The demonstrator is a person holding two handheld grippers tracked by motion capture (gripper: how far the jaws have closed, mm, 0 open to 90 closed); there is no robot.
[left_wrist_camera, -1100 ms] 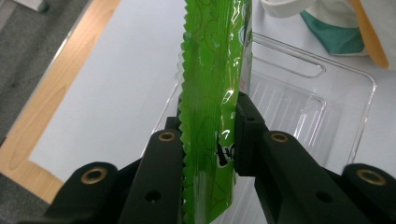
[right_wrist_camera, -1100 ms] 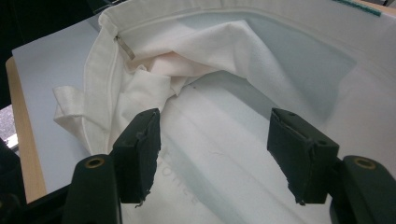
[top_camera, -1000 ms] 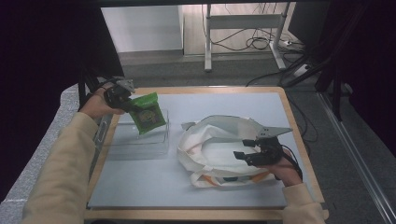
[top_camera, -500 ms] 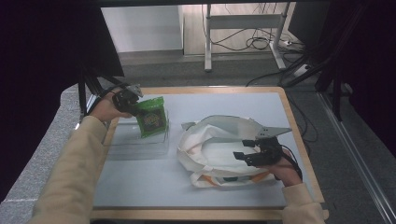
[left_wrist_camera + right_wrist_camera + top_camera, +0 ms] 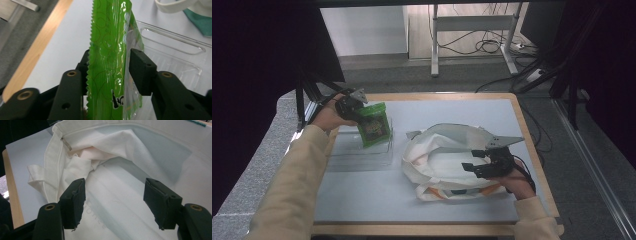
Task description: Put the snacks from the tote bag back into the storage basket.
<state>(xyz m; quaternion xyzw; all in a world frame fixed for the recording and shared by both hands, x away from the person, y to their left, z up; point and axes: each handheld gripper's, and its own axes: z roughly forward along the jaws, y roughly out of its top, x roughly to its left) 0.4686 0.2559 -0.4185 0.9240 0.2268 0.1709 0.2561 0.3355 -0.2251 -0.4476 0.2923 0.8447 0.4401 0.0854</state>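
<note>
A green snack pouch (image 5: 373,125) stands upright with its lower edge in a clear plastic tray (image 5: 362,157) at the left of the mat. My left gripper (image 5: 361,113) is at the pouch's top left. In the left gripper view the pouch (image 5: 107,50) runs between the jaws of the left gripper (image 5: 110,67), which have just been opening; one pad (image 5: 141,70) stands off the film. A white tote bag (image 5: 442,160) lies open at mid-right. My right gripper (image 5: 477,162) hovers open over the bag's near side, with bag cloth (image 5: 120,157) beyond its spread jaws (image 5: 115,195).
The grey mat (image 5: 377,200) covers a wood-edged table (image 5: 532,145). The tray (image 5: 175,55) lies beside the bag's left handle (image 5: 412,134). Beyond the table's far edge are desk legs (image 5: 434,45) and floor cables (image 5: 492,47). A black stand (image 5: 304,95) rises at the far left.
The left gripper's jaws have spread apart around the pouch, and the pouch has turned more upright and settled toward the tray. The right gripper and the bag have not moved.
</note>
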